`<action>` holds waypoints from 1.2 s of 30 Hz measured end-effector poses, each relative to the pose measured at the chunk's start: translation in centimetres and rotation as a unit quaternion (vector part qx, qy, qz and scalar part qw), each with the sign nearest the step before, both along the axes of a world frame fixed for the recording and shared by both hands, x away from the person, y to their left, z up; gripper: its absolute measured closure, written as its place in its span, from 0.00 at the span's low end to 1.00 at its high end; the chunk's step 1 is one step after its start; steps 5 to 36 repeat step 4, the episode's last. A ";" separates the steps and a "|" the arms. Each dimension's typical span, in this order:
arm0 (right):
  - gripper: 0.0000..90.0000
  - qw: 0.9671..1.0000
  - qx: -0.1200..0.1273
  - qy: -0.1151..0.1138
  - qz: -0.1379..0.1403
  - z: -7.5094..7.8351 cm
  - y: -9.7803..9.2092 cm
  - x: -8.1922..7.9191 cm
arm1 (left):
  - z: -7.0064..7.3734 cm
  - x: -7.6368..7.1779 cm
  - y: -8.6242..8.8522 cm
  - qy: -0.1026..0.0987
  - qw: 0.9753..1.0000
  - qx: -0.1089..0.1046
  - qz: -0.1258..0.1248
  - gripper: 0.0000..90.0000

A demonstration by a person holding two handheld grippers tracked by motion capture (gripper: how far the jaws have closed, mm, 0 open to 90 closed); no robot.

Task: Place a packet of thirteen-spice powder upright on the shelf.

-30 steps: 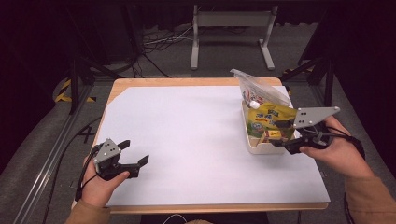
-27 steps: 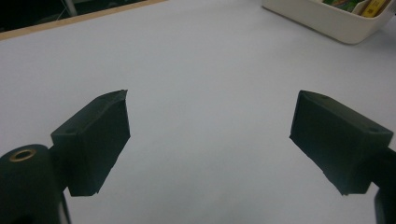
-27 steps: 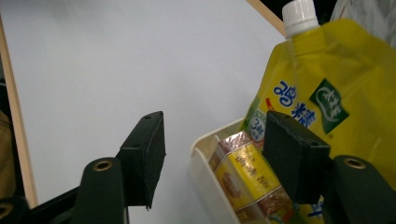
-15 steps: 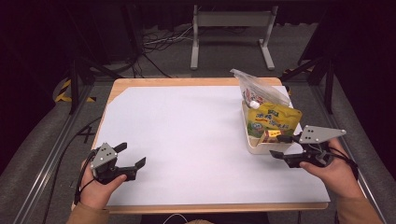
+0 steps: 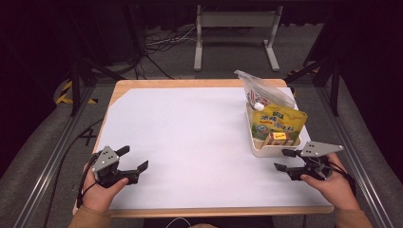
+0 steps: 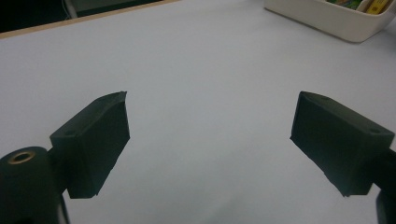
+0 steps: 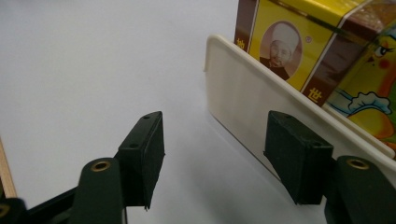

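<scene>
Fingers point(image 6: 95, 144) of the left gripper point(image 5: 130, 159) gape wide over bare white tabletop point(image 5: 190, 137), lower left of the high view — holding nothing. Right gripper point(image 5: 283, 160), lower right, also spread and empty, sits just beside the cream tray point(image 5: 271, 149) of snack packets point(image 5: 278, 123).

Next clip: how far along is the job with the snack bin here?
Nothing looks done: the yellow pouch and clear bag sit in the white bin. In hand: nothing; the right tongs are open beside the bin, the left tongs open over the white mat. Any handling remains.
</scene>
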State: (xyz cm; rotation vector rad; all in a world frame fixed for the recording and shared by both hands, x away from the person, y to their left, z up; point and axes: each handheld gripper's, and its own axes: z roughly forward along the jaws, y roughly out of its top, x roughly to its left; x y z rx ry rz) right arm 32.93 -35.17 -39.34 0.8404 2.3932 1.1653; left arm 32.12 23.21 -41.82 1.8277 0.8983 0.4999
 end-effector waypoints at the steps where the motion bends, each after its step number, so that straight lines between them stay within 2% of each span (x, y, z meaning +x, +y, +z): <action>1: 0.40 1.000 0.001 -0.001 0.002 0.0 0.0 0.0 | 0.0 0.0 0.0 -0.001 1.000 0.000 0.000 0.13; 4: 0.38 1.000 0.007 -0.002 0.008 -0.1 0.2 -0.1 | 0.0 0.0 0.1 -0.005 1.000 0.001 -0.003 0.13; 36: 0.38 1.000 0.007 -0.002 0.008 -0.1 0.2 -0.1 | 0.0 0.0 0.1 -0.005 1.000 0.001 -0.003 0.13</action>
